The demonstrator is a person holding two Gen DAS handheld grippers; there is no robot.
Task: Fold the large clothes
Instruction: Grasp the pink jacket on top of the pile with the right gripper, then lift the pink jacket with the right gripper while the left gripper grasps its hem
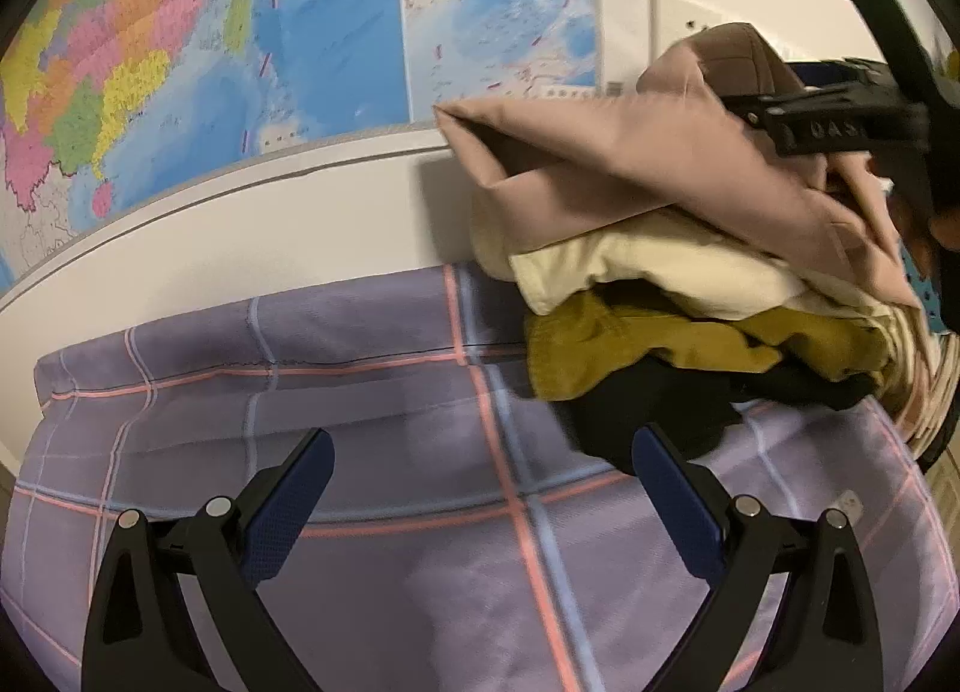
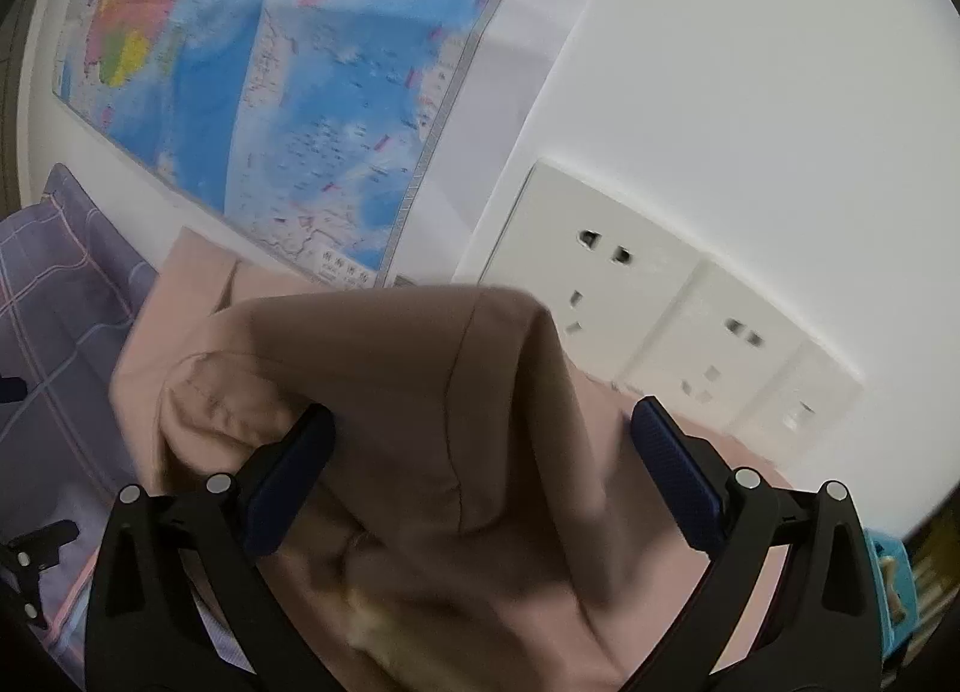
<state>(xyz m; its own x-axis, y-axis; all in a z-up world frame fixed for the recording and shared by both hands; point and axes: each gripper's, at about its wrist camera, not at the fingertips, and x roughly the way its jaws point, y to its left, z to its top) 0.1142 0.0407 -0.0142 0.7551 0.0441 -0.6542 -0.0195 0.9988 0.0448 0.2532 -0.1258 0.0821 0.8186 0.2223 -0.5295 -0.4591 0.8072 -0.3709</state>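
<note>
A folded pink-beige garment (image 1: 630, 164) lies on top of a pile of clothes at the right: a cream piece (image 1: 636, 272), a mustard piece (image 1: 630, 350) and a black piece (image 1: 648, 410). My left gripper (image 1: 483, 458) is open and empty over the checked purple bedding (image 1: 300, 380), left of the pile. My right gripper (image 2: 483, 440) is open, its fingers on either side of the pink-beige garment (image 2: 420, 392), which bulges up between them. The right gripper's body shows in the left wrist view (image 1: 840, 116) above the pile.
A large coloured wall map (image 1: 270, 32) hangs on the white wall behind the bed. White wall sockets (image 2: 654, 296) sit right of the map, just beyond the pile. A blue patterned item (image 2: 888, 584) lies at the far right.
</note>
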